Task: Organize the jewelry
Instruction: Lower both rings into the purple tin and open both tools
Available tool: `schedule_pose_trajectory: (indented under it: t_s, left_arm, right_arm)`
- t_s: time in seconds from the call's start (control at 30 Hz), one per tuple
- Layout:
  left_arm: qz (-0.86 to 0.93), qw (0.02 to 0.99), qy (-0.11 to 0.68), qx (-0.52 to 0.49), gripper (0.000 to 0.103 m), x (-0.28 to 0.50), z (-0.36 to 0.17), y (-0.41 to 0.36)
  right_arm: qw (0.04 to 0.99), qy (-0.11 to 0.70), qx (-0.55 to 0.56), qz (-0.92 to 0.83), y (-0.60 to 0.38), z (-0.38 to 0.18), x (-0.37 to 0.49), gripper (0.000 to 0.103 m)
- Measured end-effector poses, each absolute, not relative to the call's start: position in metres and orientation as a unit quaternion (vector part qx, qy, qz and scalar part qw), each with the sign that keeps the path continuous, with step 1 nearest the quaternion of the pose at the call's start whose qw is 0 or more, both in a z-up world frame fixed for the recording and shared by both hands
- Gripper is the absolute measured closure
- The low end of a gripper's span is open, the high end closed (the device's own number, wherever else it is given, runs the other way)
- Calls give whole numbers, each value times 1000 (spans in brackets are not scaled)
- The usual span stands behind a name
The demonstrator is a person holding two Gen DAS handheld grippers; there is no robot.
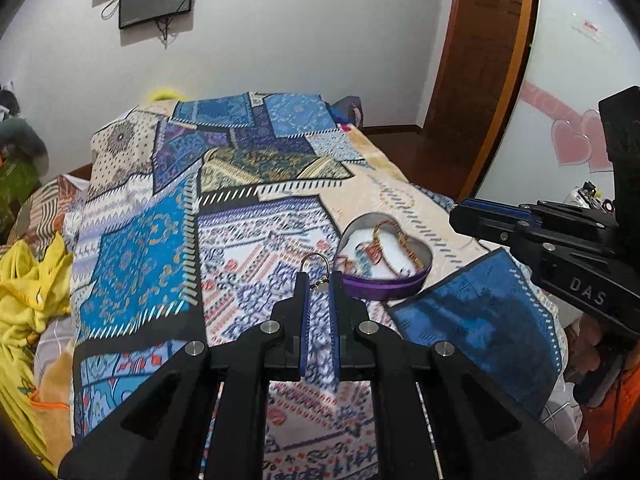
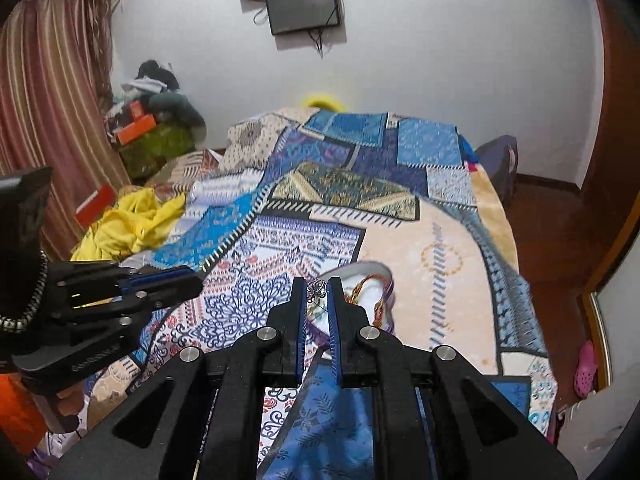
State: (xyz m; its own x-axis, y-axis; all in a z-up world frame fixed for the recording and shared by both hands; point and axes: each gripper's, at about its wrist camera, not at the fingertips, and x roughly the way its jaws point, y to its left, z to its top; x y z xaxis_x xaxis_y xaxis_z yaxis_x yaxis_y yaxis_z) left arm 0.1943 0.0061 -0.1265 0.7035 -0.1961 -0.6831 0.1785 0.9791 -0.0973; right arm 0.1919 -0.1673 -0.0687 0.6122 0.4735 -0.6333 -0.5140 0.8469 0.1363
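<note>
Item: heart-shaped tin, purple wall, pale inside, resting on the patchwork bedspread. Contents: a gold-coloured chain looped over white padding, plus small coloured pieces too tangled to tell apart. In the right wrist view the tin is partly hidden behind the gripper fingers and blurred.

Item: hoop earring, thin metal ring with a small round disc hanging below. Pinched at the fingertips of the left gripper, jaws narrow, held just in front of the tin's near-left wall and above the spread. Seen only in the left wrist view.

Item: small silver filigree piece, a fine dark strand trailing below it. Nipped between the tips of the right gripper, jaws nearly closed, held in front of the tin. Seen only in the right wrist view.

Cross-views: the left view shows the right gripper side-on at the right edge, fingers together, its load hidden. The right view shows the left gripper side-on at the left edge, likewise.

Surroundings: yellow cloth heaped left of the bedspread; two dark screens on the wall; striped curtain, right view only; pink heart stickers, left view only.
</note>
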Motion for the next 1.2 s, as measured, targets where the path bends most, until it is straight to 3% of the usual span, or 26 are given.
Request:
schedule_pose_trajectory:
  t_s: [0.43,1.2]
  left_arm:
    - [-111,923,368,-10,96,230,-122,-11]
    - [-158,883,442,-13,96,273,-182,-42]
  right_arm:
    - [908,320,-18,270,-177,-61,209,94]
    - [872,408,-22,271,-178,-126,244,94]
